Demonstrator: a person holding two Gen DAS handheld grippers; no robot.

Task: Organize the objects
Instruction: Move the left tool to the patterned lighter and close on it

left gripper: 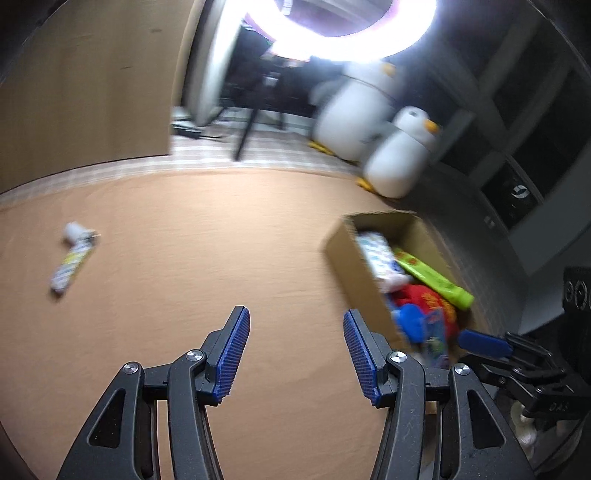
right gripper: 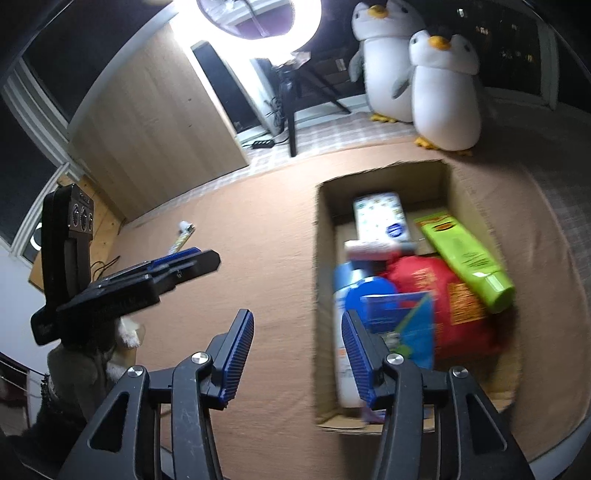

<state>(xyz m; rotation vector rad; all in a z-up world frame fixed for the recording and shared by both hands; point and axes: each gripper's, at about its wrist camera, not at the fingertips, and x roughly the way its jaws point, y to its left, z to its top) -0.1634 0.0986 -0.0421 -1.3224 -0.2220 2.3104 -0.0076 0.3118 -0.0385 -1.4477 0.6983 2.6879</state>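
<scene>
Left gripper (left gripper: 295,350): bottom centre of the left wrist view, jaws standing apart with only bare brown mat between the ribbed blue pads; it holds nothing.

Right gripper (right gripper: 297,354): bottom centre of the right wrist view, jaws parted and empty; its right-hand pad overlaps the near left wall of the cardboard box (right gripper: 476,192) in the picture, the left pad sits over open mat. Whether it touches the box I cannot tell.

Box contents: a blue-capped white bottle (right gripper: 354,295), a red bag (right gripper: 458,306), a green tube (right gripper: 469,254) and a white printed pack (right gripper: 380,218) lie inside, so most of the sorting looks done.

Thing left out: a small tube (left gripper: 72,258) with a white cap lies alone on the mat (left gripper: 221,240), at mid-left of the left wrist view, well apart from the box (left gripper: 347,258) at right.

Direction from the fingers: up and to the left of the left gripper's pads; in the right wrist view the same tube (right gripper: 183,234) is tiny, far off at left-centre, partly behind the other gripper's body.

Long axis: runs diagonally in the left view, cap toward the upper right, base toward the lower left, so not in line with the gap between the pads.

Nearer hand: the left one, by my judgement; the right sits at the box.

Coming move, as a guess: the left hand travels up-left and rolls so its pads close across the tube's narrow width.

Far background: two plush penguins (right gripper: 443,92) beyond the box, under a bright ring light (left gripper: 351,29).
</scene>
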